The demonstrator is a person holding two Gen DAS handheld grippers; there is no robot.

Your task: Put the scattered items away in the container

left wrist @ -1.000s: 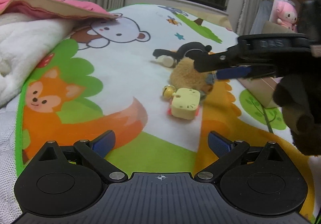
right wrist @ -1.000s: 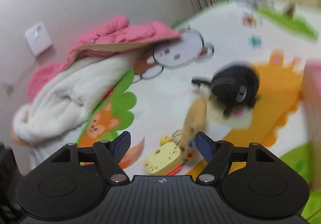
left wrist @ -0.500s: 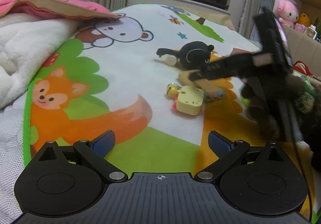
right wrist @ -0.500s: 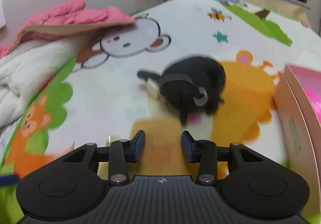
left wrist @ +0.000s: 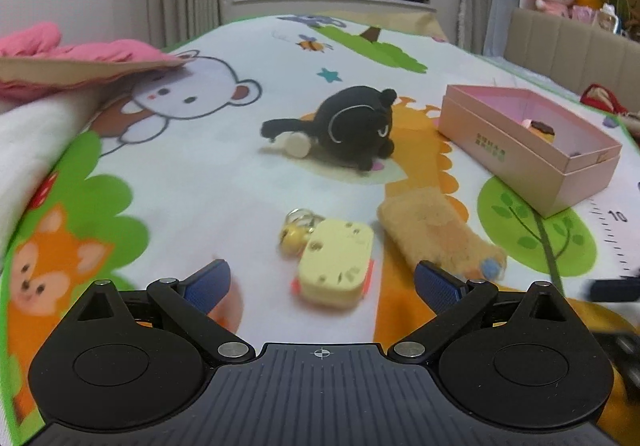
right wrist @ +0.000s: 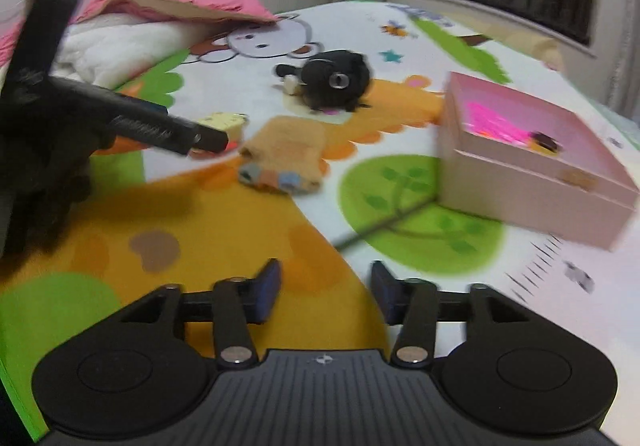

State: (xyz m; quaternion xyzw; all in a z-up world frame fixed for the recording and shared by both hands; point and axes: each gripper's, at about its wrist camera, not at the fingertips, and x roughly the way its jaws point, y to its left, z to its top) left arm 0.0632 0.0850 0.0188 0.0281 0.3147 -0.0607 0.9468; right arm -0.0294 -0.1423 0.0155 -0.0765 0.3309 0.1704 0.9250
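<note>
1. Left wrist view: the left tool [left wrist: 320, 282] hangs over the mat [left wrist: 208, 182] with jaws wide apart and closing slightly; nothing is clamped. The yellow toy [left wrist: 334, 266] lies on the mat between the fingers, untouched.
2. Same view: a small bell [left wrist: 294, 236] touches the yellow toy. The tan plush [left wrist: 436, 236] lies just beside it, toward the box. The black plush [left wrist: 352, 126] lies farther off, near the box.
3. Same view: the pink box [left wrist: 560, 170] stands open on the mat. One small item [left wrist: 540, 126] already lies inside.
4. Right wrist view: the right tool [right wrist: 325, 294] hangs over bare mat with jaws part apart and opening, empty. The box [right wrist: 520, 182] is ahead on its right side. The other tool shows at the left edge, blurred, its tip by the yellow toy [right wrist: 224, 122].
5. Progress, as a judgement: early stage. One item appears stowed. Yellow toy with bell, tan plush [right wrist: 284, 154] and black plush [right wrist: 336, 80] remain outside the box.
</note>
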